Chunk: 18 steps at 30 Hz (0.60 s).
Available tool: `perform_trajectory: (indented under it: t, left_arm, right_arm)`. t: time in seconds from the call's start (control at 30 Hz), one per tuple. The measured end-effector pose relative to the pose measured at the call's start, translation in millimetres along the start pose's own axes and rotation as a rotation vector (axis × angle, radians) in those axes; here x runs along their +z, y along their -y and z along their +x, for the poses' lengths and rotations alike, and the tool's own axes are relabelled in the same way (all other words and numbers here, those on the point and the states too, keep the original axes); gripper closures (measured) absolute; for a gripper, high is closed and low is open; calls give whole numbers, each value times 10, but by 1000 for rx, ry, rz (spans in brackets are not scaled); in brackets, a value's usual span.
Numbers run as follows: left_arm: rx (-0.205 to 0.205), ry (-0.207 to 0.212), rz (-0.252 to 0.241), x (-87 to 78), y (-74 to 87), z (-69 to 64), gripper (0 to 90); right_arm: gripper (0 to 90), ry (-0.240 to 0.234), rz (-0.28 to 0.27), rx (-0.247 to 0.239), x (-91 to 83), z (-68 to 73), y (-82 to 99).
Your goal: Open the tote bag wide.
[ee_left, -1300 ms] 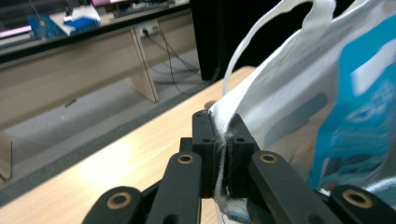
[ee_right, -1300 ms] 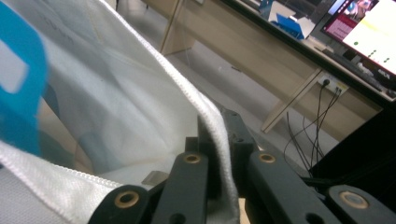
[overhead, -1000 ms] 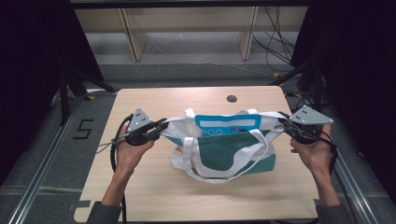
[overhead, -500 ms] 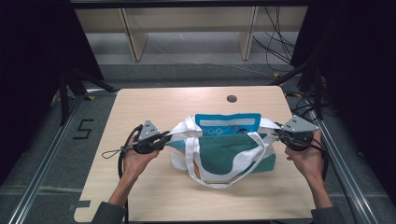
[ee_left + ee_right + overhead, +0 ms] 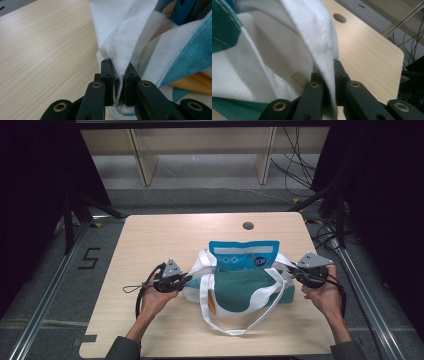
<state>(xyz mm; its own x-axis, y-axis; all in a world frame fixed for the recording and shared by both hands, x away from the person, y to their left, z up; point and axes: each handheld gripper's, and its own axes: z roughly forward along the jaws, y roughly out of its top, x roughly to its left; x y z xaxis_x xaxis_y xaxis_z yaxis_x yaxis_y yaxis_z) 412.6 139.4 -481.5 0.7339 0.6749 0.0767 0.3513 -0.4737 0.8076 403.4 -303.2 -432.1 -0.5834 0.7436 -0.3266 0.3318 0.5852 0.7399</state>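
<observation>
A white and teal tote bag (image 5: pixel 240 285) lies in the middle of the wooden table (image 5: pixel 150 240), its mouth held wide between the two grippers. My left gripper (image 5: pixel 187 279) is at the bag's left edge, shut on the white fabric of the bag's rim (image 5: pixel 120 62). At the bag's right edge my right gripper (image 5: pixel 292 271) is shut on the white rim fabric (image 5: pixel 322 50) as well. A blue packet (image 5: pixel 243 254) stands up out of the bag's far side. One long white handle (image 5: pixel 235 325) loops over the table toward the person.
A round cable hole (image 5: pixel 248 225) sits in the table near its far edge. Metal rails (image 5: pixel 45 295) run along both sides of the table, with cables (image 5: pixel 300 165) and wooden shelf legs (image 5: pixel 142 160) on the floor beyond. A cable (image 5: pixel 135 287) trails from the left gripper.
Both hands have come down toward the table and nearer to the person, each still holding the bag's rim. The bag has settled lower and its front handle now lies farther out on the table.
</observation>
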Motion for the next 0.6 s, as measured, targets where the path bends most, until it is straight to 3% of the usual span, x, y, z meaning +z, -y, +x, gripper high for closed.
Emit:
perform_trajectory:
  t: [0.17, 0.2, 0.23, 0.27, 0.33, 0.37, 0.43, 0.5, 0.53, 0.6]
  left_arm:
    - [24, -2, 22, 35, 31, -14, 822]
    - [8, 6, 18, 46, 43, -29, 822]
    - [11, 0, 18, 55, 48, -43, 823]
    - [21, -6, 20, 61, 47, -52, 823]
    - [28, -5, 26, 81, 45, -80, 824]
    - [42, -8, 37, 91, 47, -92, 826]
    - [28, -1, 52, 146, 75, -151, 827]
    - [31, -7, 57, 160, 81, -164, 830]
    - [62, -5, 68, 178, 87, -156, 832]
    - [64, -4, 82, 245, 135, -153, 834]
  right_arm:
    - [879, -16, 47, -11, 59, 59, 132]
    - [878, -18, 48, 10, 75, 68, 158]
    - [879, -26, 57, 0, 88, 61, 191]
    - [879, -28, 62, 19, 107, 77, 220]
    - [878, -30, 97, 12, 147, 114, 289]
    - [878, -26, 114, -28, 175, 119, 318]
    - [879, -23, 142, -41, 208, 159, 370]
    - [879, -21, 154, -46, 220, 183, 402]
    - [879, -19, 161, -46, 223, 196, 414]
    - [880, -29, 173, -47, 264, 204, 460]
